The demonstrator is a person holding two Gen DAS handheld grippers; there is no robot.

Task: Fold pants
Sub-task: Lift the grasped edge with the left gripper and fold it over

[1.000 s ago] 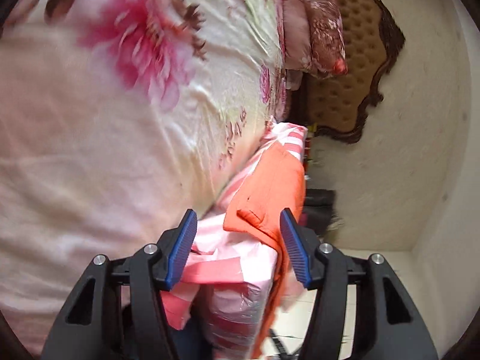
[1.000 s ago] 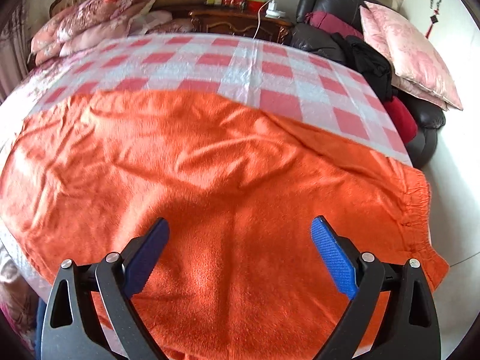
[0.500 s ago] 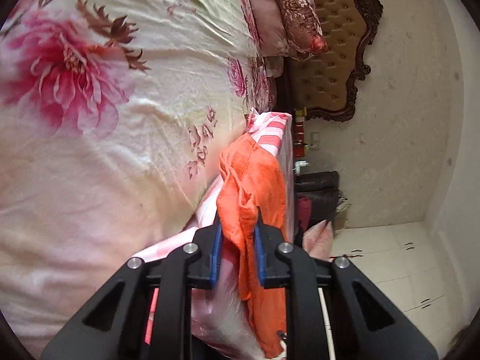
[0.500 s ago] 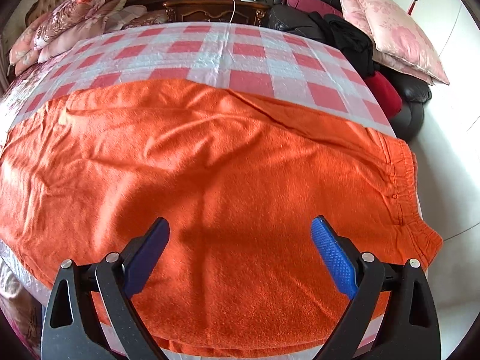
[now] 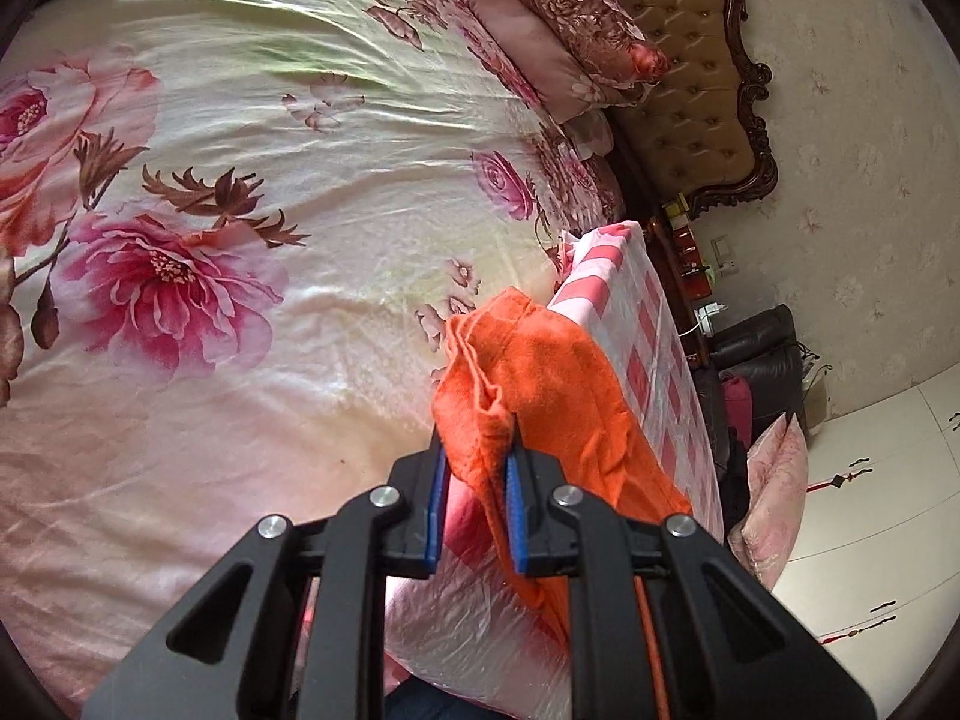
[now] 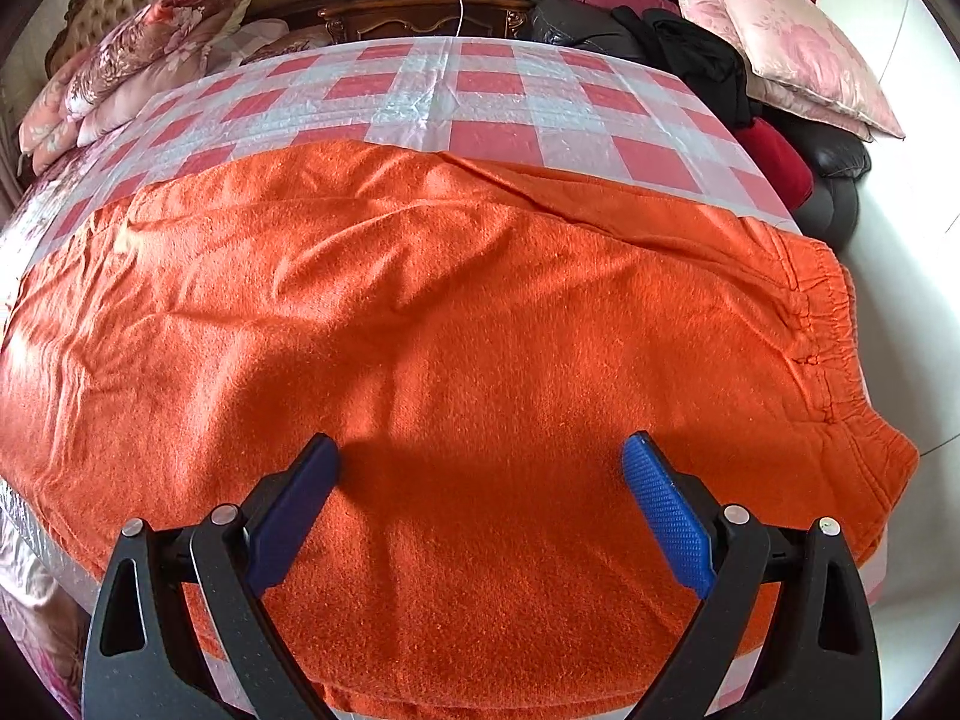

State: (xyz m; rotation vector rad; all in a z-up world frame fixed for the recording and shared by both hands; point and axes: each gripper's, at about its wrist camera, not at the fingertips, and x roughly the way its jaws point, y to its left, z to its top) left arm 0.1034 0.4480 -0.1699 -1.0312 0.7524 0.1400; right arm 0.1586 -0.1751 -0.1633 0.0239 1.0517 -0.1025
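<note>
Orange pants [image 6: 456, 324] lie spread across the red-checked cloth [image 6: 480, 90], filling the middle of the right wrist frame, elastic waistband at right. The left gripper [image 5: 475, 474] is clamped on a bunched cloth edge at lower centre. The right gripper [image 6: 480, 480] hovers above, fingers wide apart.

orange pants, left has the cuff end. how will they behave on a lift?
Probably floppy: the pants bunch and droop from the left gripper. Fleecy nap suggests a non-slip grip. Likely drags across the checked cloth, not sliding clean.
</note>
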